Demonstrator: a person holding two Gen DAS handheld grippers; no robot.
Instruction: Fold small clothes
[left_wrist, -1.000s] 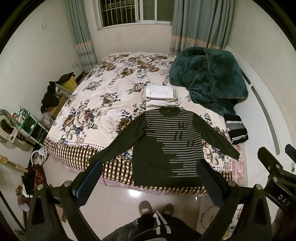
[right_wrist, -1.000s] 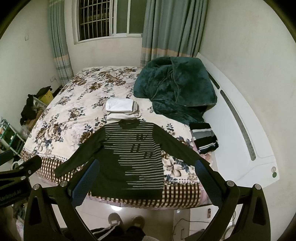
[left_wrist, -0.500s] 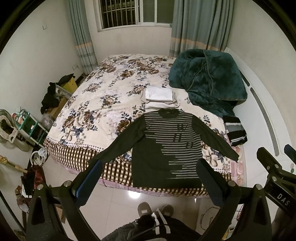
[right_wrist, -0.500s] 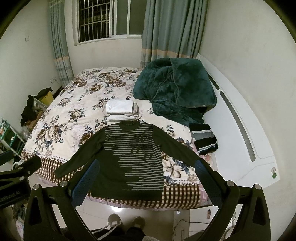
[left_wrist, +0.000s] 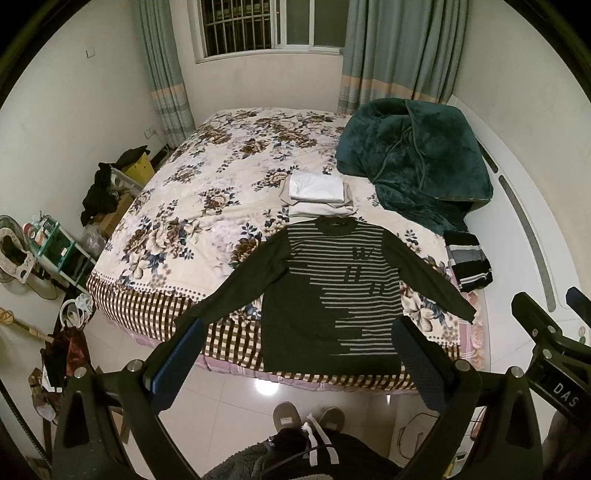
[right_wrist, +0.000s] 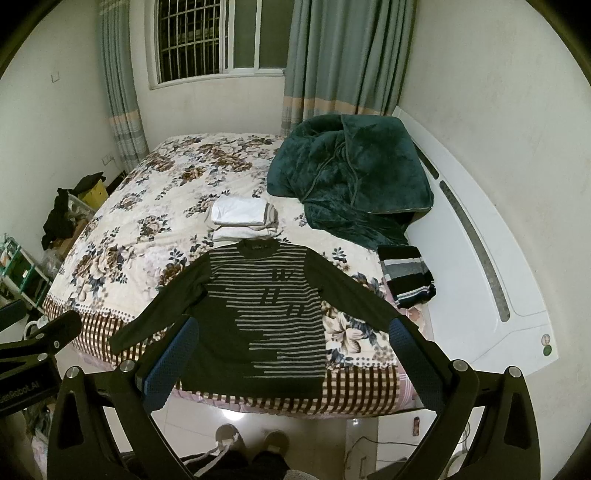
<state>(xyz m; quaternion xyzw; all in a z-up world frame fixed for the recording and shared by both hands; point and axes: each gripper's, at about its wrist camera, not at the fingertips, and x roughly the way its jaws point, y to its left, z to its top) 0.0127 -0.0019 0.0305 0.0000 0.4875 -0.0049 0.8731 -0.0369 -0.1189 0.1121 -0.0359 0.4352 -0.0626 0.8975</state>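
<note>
Both tools hung above the tiled floor, empty — the left gripper (left_wrist: 295, 354) and the right gripper (right_wrist: 291, 350) each had their blue-padded fingers spread wide. Beyond them the dark long-sleeved sweater with grey stripes (left_wrist: 332, 295) (right_wrist: 258, 317) lay flat, sleeves out, on the flower-printed bedspread (left_wrist: 207, 206) (right_wrist: 147, 229) at the bed's near edge. Just past its collar sat a folded pile of white and beige clothes (left_wrist: 317, 194) (right_wrist: 243, 218).
</note>
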